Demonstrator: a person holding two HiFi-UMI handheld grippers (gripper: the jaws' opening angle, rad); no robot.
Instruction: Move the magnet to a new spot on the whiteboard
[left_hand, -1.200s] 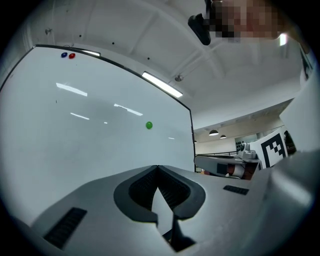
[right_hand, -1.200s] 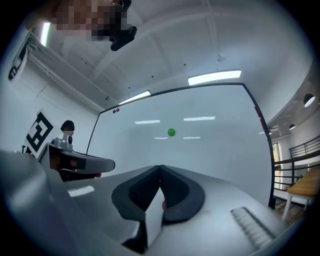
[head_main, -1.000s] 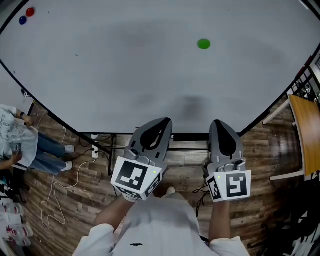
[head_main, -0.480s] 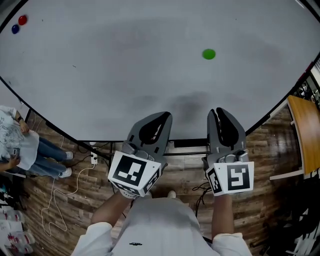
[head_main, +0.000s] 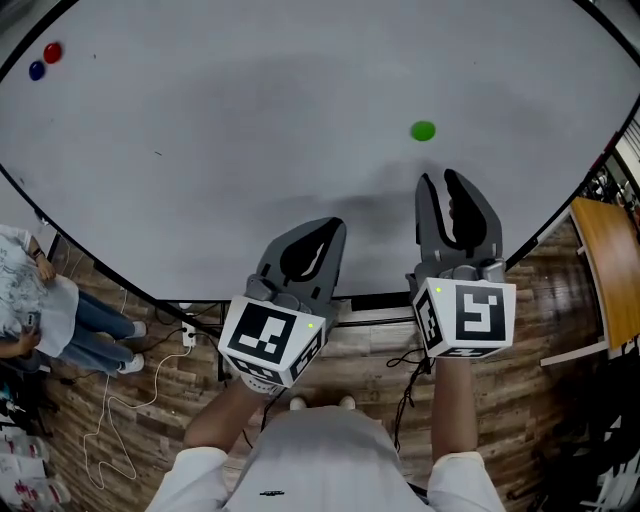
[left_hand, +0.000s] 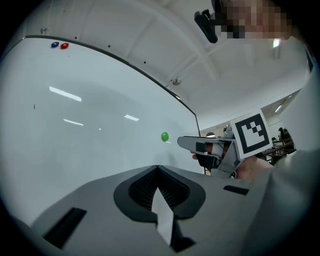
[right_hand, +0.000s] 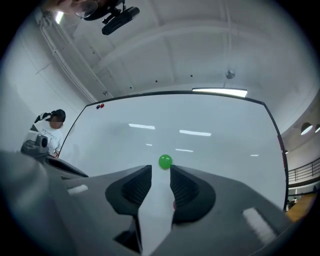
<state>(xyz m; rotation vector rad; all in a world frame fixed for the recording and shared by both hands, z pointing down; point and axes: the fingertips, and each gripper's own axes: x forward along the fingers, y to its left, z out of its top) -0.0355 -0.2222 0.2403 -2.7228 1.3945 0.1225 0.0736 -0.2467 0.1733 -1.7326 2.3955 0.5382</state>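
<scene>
As right claw (head_main: 452, 182) just opened empty, round green magnet (head_main: 423, 130), smooth whiteboard (head_main: 250, 120)

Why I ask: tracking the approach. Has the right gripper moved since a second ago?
Yes. The right gripper has risen past the whiteboard's lower edge toward the green magnet, its jaws just opening with nothing between them.
</scene>
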